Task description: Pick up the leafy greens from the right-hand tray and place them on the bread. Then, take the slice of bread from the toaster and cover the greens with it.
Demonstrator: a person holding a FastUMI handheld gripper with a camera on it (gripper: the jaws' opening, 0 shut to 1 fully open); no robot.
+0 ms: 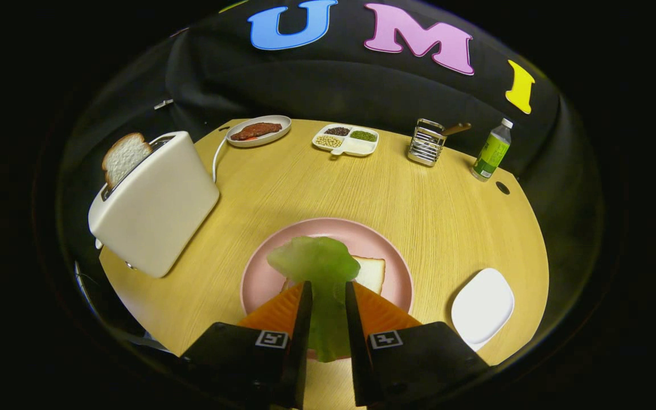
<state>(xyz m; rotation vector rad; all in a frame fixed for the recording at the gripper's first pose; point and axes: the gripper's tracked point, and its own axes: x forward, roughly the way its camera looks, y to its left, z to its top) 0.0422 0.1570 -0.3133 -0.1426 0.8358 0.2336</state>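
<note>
Leafy greens clamped between my fingers, my gripper closed on the stem – leaf fans out over the bread slice on the pink plate, hiding most of that slice. Second slice stands up from the toaster, left of my fingers. White tray to the right, bare. Round wooden table; beyond, a meat dish, divided bean tray, wire rack, green bottle – black cloth wall behind
</note>
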